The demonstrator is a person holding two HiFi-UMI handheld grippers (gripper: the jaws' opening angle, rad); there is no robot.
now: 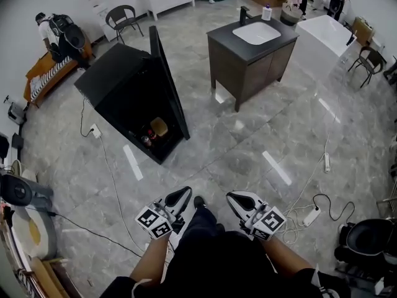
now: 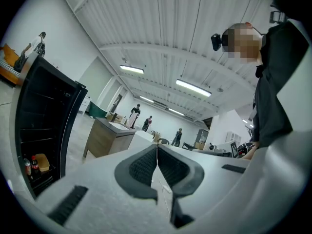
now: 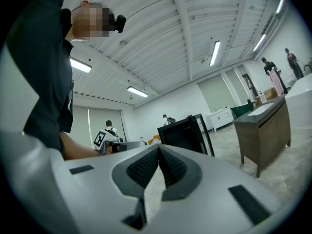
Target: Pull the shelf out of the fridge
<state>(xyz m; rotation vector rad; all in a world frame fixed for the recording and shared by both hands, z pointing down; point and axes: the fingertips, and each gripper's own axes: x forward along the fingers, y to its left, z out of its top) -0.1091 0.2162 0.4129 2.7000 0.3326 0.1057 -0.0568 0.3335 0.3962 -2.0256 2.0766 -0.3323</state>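
- The left tool [image 1: 183, 192] and the right tool [image 1: 231, 196] are held low in front of the person's dark-clothed body, side by side with a gap between them. One black shoe [image 1: 199, 202] shows on the floor between them.
- In the left gripper view the left tool [image 2: 157, 148] has its two dark ribbed pads pressed together along their length, with nothing between them.
- The right gripper view shows the same of the right tool [image 3: 158, 148]: pads meeting at the tip, nothing gripped.
- Both tools point level, out across the grey marbled floor [image 1: 248, 148].
- The black fridge [image 1: 115, 82] stands well apart from both tools, ahead and to the left, with its door [image 1: 166, 82] swung open.
- The shelf [image 2: 50, 98] is inside the fridge, seen only as faint level lines in the dark interior in the left gripper view; neither tool is near it.
- At the bottom of the fridge stand a few small bottles [image 1: 147, 139], with a tan container [image 1: 159, 126] just beside them.
- A white power cable [image 1: 111, 172] runs over the floor from the fridge's side.
- To the right of the fridge stands a dark vanity cabinet [image 1: 248, 67], whose worktop carries a white basin [image 1: 256, 33], a black tap and a small bottle [image 1: 267, 12].
- A white power strip [image 1: 311, 216] lies on the floor to the right of the right tool.
- At the far left another person [image 1: 54, 33] bends over an orange bench.
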